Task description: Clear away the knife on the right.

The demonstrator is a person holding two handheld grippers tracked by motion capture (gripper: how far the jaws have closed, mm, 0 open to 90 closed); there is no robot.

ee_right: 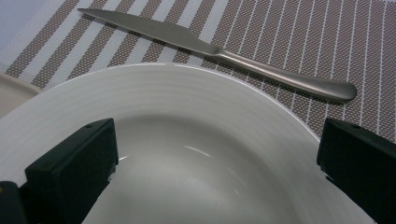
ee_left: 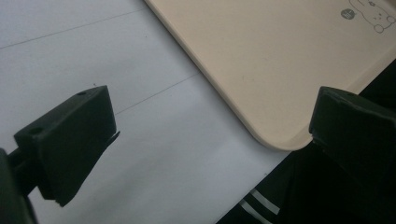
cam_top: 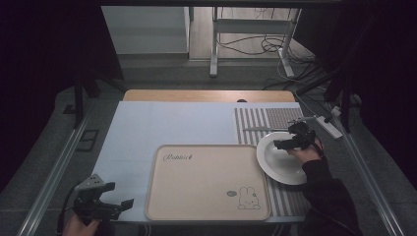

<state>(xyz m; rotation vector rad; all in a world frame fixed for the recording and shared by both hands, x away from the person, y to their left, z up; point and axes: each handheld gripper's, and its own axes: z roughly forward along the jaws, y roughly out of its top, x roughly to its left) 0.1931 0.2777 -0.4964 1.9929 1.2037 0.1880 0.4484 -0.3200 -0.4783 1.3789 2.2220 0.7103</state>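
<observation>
White plate [cam_top: 280, 160]: a deep dish with a ridged rim, sitting at the right of the table, partly on the striped mat [cam_top: 255, 125] and touching the right edge of the tray [cam_top: 206, 182].
Right gripper [cam_top: 284, 144]: hovers over the far part of the plate, jaws spread wide with nothing between them (in the right gripper view [ee_right: 217, 172] the plate's hollow lies between the two black jaws).
Knife [ee_right: 219, 51]: metal, lying flat on the striped mat just beyond the plate's far rim, apart from it; blade to the left, handle to the right in the right gripper view.
Left gripper [cam_top: 120, 204]: at the near left corner of the table, just left of the tray, jaws wide apart and holding nothing (seen also at [ee_left: 208, 135]).
Tray: beige, rounded corners, a rabbit drawing at its near right corner, lying in the near middle of the table.
Table [cam_top: 147, 128]: pale blue-white top, wooden strip along the far edge.
</observation>
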